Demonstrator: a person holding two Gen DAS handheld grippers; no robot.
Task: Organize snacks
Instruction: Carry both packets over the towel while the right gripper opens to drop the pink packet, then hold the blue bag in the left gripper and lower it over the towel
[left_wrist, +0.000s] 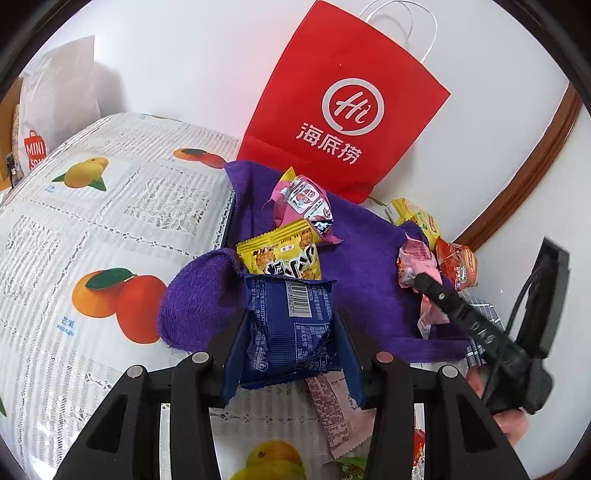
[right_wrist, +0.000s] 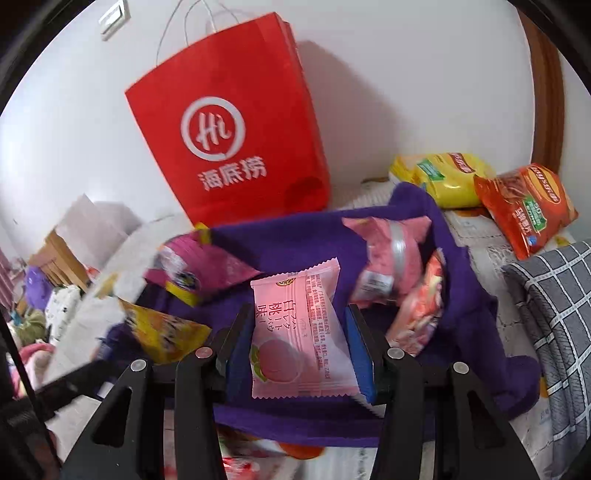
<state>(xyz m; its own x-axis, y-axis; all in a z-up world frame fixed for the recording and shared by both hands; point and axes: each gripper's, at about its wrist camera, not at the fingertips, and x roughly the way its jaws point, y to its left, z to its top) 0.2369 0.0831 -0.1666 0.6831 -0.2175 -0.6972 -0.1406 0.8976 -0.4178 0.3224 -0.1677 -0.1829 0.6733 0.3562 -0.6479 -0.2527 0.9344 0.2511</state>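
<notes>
My left gripper (left_wrist: 290, 314) is shut on a dark blue snack packet (left_wrist: 291, 325) and holds it over the near edge of a purple cloth (left_wrist: 365, 266). On the cloth lie a yellow packet (left_wrist: 280, 254) and a pink packet (left_wrist: 306, 205). My right gripper (right_wrist: 299, 314) is shut on a pale pink peach snack packet (right_wrist: 299, 332) above the same purple cloth (right_wrist: 295, 247). The right gripper also shows in the left wrist view (left_wrist: 428, 284) beside pink packets (left_wrist: 417, 258). More pink packets (right_wrist: 391, 262) and a blurred yellow packet (right_wrist: 162, 332) lie on the cloth.
A red paper bag (left_wrist: 343, 103) stands against the white wall behind the cloth. A yellow bag (right_wrist: 443, 177) and an orange-red bag (right_wrist: 524, 210) lie at the right. A grey checked cloth (right_wrist: 554, 314) is at far right. A fruit-printed tablecloth (left_wrist: 92, 240) covers the table.
</notes>
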